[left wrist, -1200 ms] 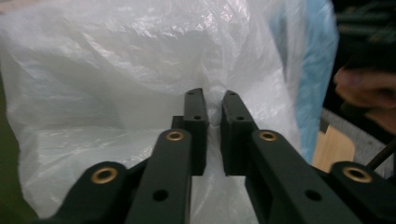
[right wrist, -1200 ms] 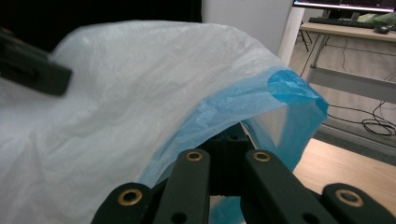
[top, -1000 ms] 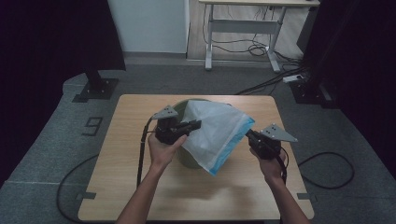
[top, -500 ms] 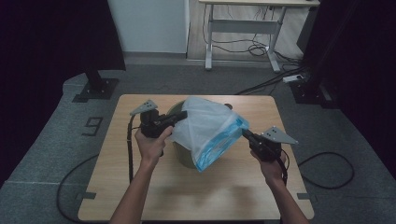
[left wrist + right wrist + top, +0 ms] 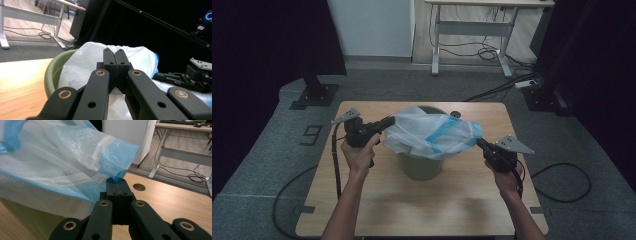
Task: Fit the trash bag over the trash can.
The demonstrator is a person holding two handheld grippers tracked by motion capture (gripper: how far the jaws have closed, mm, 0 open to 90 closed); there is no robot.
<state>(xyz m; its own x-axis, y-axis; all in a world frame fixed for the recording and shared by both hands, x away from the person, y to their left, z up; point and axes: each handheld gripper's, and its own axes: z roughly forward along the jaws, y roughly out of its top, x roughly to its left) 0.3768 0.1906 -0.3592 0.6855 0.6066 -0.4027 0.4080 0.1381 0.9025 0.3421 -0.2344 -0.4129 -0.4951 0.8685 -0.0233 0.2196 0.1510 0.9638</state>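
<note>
A white plastic bag with blue trim (image 5: 432,134) hangs stretched over a green bin (image 5: 422,167), which stands on the wooden table (image 5: 422,210) nearer its far edge than its near one, about midway between the left and right edges; the bag spans the bin's mouth and reaches out past the rim on both sides; the left gripper (image 5: 388,121) is clamped on the bag's left end, over the left half of the table, its jaws pressed together with the white film caught between them, as the left gripper view shows at the left gripper (image 5: 115,53); there the bin's green rim (image 5: 53,72) curves just left of the bag (image 5: 82,67); the right gripper (image 5: 479,143) pinches the bag's right end, toward the table's right edge; in the right gripper view the right gripper (image 5: 117,180) has its jaws closed on a blue corner of the bag (image 5: 62,152), with the round hole (image 5: 139,187) in the tabletop just beyond; both hands hold the bag's ends above the tabletop, well apart from each other.
</note>
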